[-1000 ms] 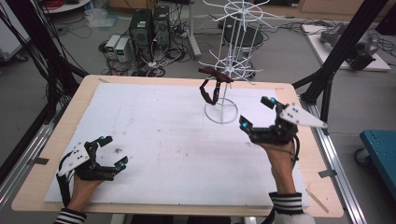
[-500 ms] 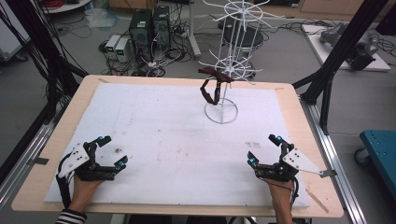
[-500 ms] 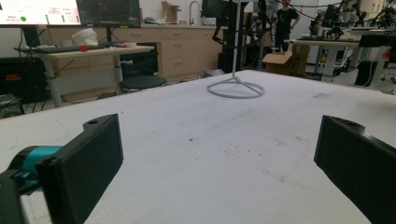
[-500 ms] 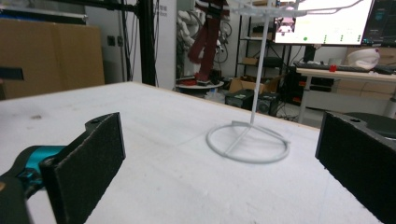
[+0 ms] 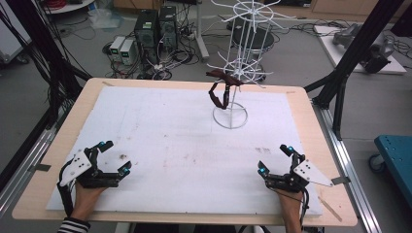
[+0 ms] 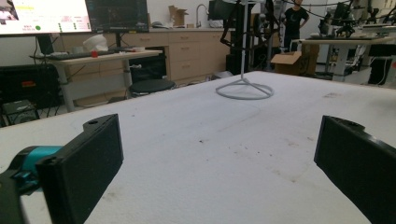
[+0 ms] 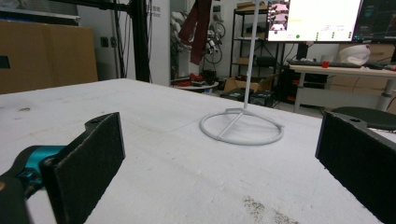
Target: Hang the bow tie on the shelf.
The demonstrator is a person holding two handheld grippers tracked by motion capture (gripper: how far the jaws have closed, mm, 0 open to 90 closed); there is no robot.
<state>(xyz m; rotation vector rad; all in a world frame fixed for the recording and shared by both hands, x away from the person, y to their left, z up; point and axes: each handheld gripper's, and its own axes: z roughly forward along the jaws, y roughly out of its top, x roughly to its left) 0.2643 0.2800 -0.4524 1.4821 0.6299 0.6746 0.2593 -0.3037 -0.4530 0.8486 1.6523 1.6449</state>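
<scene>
A white wire rack [image 5: 232,73] stands on a ring base at the far middle of the white mat [image 5: 160,121]. A dark red strap [image 5: 221,92] hangs from one of its lower arms. My left gripper [image 5: 115,156] rests open at the front left of the mat, with nothing between its jaws. My right gripper [image 5: 274,159] rests open at the front right, also with nothing in it. The left gripper view has the ring base [image 6: 244,88] far ahead of the wide-apart jaws. In the right gripper view the ring base [image 7: 242,127] and the strap [image 7: 196,28] lie ahead.
The mat lies on a wooden table [image 5: 311,111] with a bare rim. Computer towers [image 5: 155,29] and cables sit on the floor behind it. Black frame posts [image 5: 352,63] rise at the right, and a blue cart [image 5: 396,155] stands beside the table.
My right gripper has drawn back from the far right, near the rack, down to the front right of the mat. The left gripper has stayed put.
</scene>
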